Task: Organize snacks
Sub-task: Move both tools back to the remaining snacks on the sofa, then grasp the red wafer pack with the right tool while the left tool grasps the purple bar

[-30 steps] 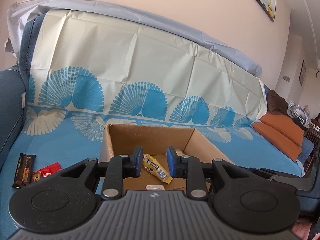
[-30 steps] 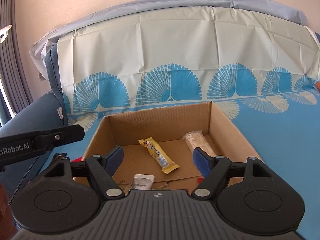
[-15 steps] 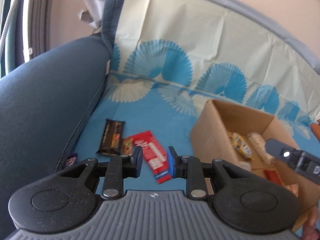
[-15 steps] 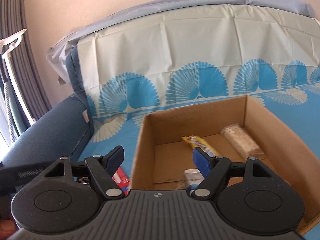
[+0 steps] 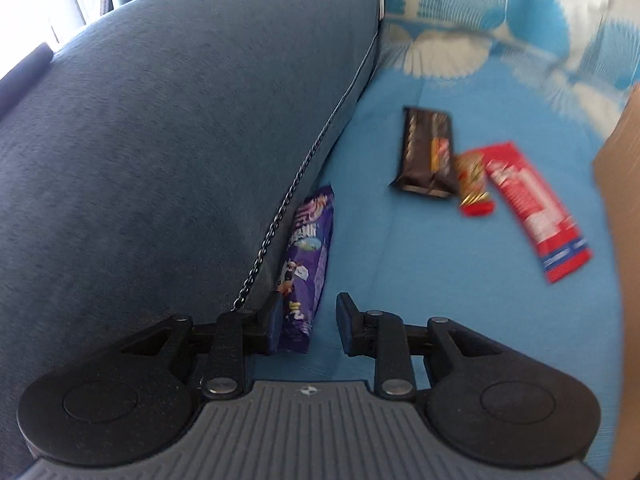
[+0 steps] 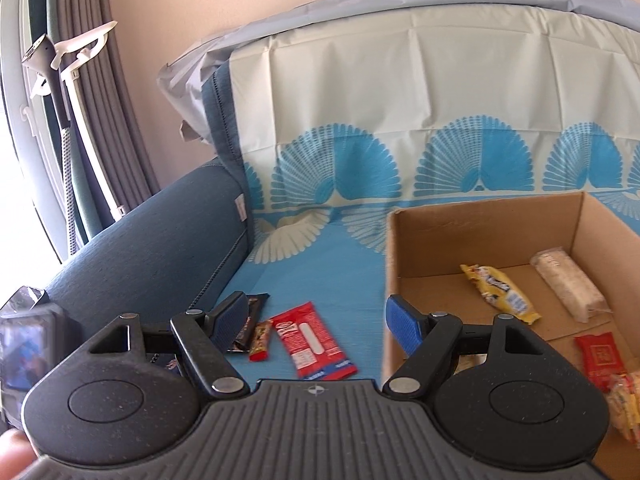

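Note:
My left gripper (image 5: 306, 326) is open and empty, low over the blue cover, with a purple snack pack (image 5: 306, 256) lying just ahead of its left finger against the armrest. A dark brown bar (image 5: 428, 152), a small red-gold snack (image 5: 472, 182) and a long red pack (image 5: 534, 208) lie further right. My right gripper (image 6: 316, 326) is open and empty, above the long red pack (image 6: 312, 340) and beside the cardboard box (image 6: 404, 240). The box holds a yellow bar (image 6: 500, 288), a pale wrapped bar (image 6: 568, 284) and a red packet (image 6: 600, 354).
A dark blue sofa armrest (image 5: 160, 140) rises at the left. The box wall (image 5: 620, 168) stands at the right edge of the left wrist view. A patterned sheet (image 6: 440, 112) drapes the sofa back. Curtains (image 6: 92, 120) hang at far left.
My left gripper swung left from the box and down toward the purple pack by the armrest. My right gripper turned left, so the loose snacks beside the box came into view.

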{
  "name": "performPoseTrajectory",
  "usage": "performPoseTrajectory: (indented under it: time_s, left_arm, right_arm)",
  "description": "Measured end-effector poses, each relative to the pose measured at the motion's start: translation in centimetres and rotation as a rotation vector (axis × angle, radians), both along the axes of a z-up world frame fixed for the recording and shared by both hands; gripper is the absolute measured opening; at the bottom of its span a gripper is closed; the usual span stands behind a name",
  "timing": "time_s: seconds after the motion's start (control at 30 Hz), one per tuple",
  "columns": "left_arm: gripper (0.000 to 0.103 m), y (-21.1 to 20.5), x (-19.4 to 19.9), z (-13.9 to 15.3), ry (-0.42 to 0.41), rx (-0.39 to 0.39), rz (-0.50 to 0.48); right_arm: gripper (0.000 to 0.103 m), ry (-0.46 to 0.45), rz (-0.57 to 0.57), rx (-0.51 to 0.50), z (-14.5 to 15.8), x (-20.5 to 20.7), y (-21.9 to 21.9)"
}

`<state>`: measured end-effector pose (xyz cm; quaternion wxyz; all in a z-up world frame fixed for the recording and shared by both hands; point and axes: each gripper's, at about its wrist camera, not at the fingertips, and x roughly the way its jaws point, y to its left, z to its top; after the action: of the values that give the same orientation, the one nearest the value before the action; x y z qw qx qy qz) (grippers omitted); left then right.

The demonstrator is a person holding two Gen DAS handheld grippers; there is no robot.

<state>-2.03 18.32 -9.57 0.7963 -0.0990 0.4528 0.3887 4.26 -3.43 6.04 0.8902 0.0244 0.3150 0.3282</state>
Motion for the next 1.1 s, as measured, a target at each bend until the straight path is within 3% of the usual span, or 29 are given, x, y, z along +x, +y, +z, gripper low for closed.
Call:
performPoseTrajectory:
  time_s: [0.1,0.2,0.27,0.33,0.43,0.57,0.87,1.0,1.1]
  left_arm:
    - [0.033,-0.2,0.5,-0.8,0.027,0.063,0.030]
    - [0.017,0.3,0.4,-1.0,0.015,0.066,0.062]
    - [0.013,0.8,0.1,-0.9,-0.020,0.037,0.083]
    - [0.013,1.1,-0.3,-0.5,-0.082,-0.010,0.091]
    - [0.013,2.0,-1.9,0.3,-0.256,-0.170,0.087]
    - [0.012,2.4,-3.0,0.4,-0.330,-0.298,0.067]
    - [0.013,2.0,-1.8,-0.2,-0.322,-0.332,0.057]
    - [0.013,2.3,-1.4,-0.7,-0.309,-0.342,0.062]
    - [0.013,2.6,-1.1,-0.8,-0.307,-0.341,0.064]
  right_arm:
    - [0.078,0.007,0.020,-0.008,-0.6,0.0,1.5]
    - [0.078,0.004,0.038,-0.018,-1.2,0.0,2.8]
    - [0.078,-0.002,0.054,-0.030,-1.5,0.0,3.7]
    - [0.078,-0.010,0.063,-0.051,-2.0,0.1,4.6]
    - [0.078,0.009,0.065,-0.076,-3.0,0.6,6.1]
    - [0.078,0.042,0.079,-0.133,-5.0,1.3,8.9]
    - [0.080,0.090,0.014,-0.374,-11.4,4.9,13.6]
    - [0.081,0.148,-0.038,-0.396,-13.1,6.9,13.6]
    - [0.081,0.257,-0.037,-0.376,-14.3,8.0,13.3]
